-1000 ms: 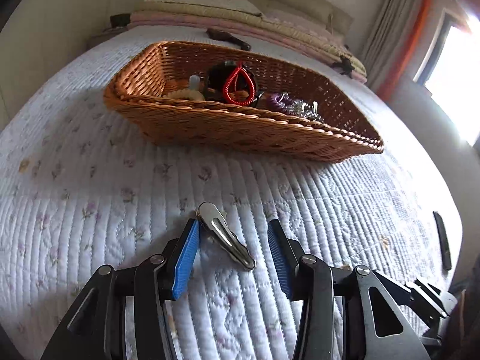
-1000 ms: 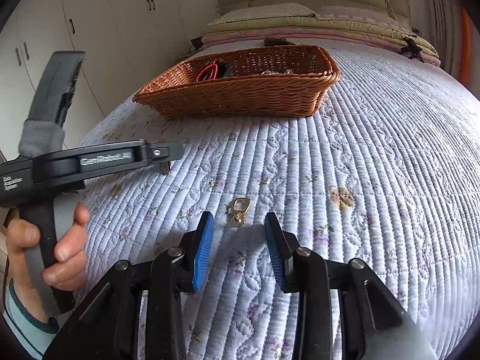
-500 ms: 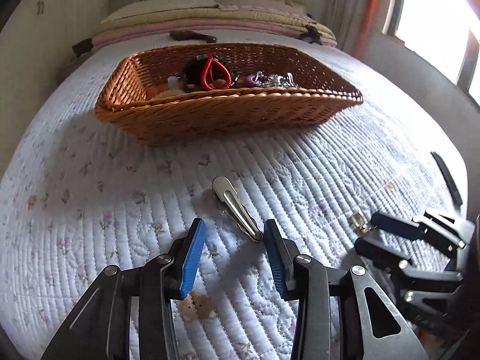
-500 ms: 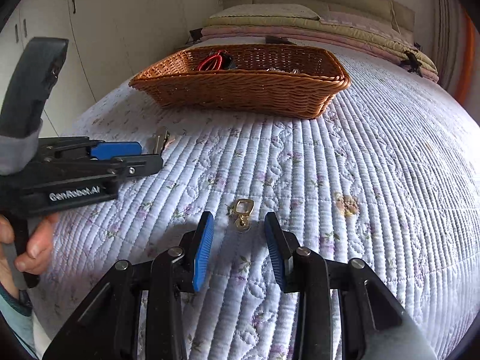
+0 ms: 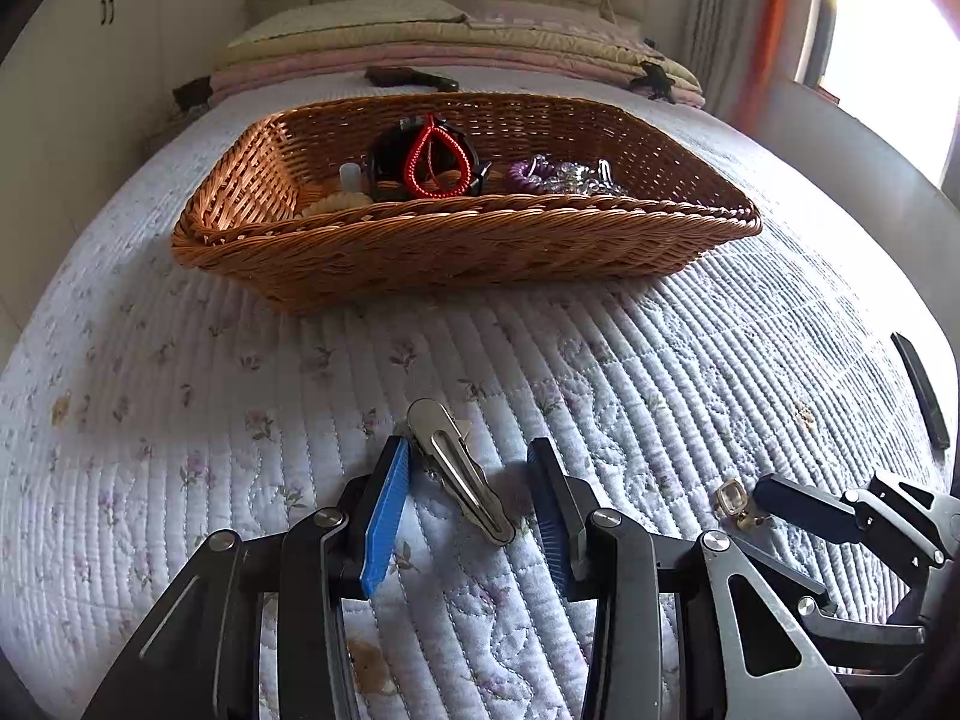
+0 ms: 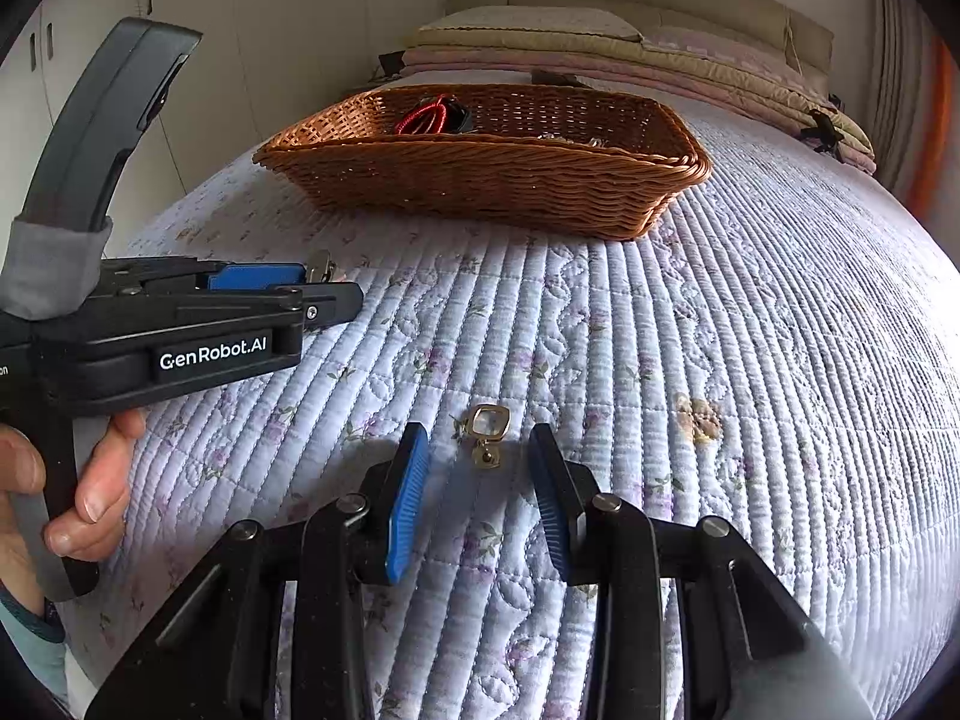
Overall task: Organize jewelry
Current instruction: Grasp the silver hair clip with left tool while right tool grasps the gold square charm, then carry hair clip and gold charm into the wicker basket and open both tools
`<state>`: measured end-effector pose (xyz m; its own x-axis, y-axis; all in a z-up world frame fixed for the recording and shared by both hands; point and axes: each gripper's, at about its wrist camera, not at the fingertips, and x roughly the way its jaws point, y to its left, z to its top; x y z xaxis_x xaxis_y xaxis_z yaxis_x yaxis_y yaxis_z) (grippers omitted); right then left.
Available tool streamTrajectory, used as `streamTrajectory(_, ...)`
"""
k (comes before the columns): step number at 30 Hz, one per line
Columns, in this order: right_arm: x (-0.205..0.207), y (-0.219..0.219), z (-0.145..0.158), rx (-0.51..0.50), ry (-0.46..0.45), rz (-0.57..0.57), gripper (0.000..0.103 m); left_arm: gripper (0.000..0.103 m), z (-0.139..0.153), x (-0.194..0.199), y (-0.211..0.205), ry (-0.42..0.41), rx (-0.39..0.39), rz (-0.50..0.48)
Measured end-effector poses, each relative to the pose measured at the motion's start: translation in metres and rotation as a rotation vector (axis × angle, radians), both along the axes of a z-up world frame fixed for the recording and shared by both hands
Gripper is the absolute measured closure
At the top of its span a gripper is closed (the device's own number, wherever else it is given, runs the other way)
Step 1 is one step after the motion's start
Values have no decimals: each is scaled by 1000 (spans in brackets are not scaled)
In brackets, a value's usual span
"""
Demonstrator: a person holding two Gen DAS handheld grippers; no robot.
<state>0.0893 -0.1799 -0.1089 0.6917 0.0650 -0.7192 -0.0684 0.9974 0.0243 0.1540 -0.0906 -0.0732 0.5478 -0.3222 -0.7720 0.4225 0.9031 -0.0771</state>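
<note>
A silver hair clip (image 5: 459, 474) lies on the quilt between the open blue-padded fingers of my left gripper (image 5: 468, 492), touching the left pad. A small gold earring (image 6: 489, 435) lies on the quilt between the open fingers of my right gripper (image 6: 480, 480); it also shows in the left wrist view (image 5: 733, 498). A wicker basket (image 5: 456, 240) farther up the bed holds a red coil band (image 5: 433, 162), a purple band (image 5: 531, 175) and other pieces. The left gripper also shows in the right wrist view (image 6: 312, 291), over the clip (image 6: 321, 267).
The quilted bed cover (image 6: 720, 360) spreads all around. Folded blankets and pillows (image 5: 456, 48) lie beyond the basket. A dark flat object (image 5: 921, 390) lies at the bed's right edge. White cupboards (image 6: 210, 30) stand on the left.
The left gripper has moved forward and around the hair clip, which now lies between its fingers. The right gripper has edged closer to the gold earring.
</note>
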Motion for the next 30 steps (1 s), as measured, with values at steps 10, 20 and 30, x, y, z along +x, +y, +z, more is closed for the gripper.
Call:
streamTrajectory(10,-1,4,-2,-27,0,-2,89,86,1,-5,11,-13,-24,2)
streamTrajectory(20,-9,-2,3,7,-13,5,90,87,2,-10,12,-33,-49,-12)
streamTrajectory(30,-16,-16,11,107,-42,7,90,87,5,-15,15,-49,-66,-22)
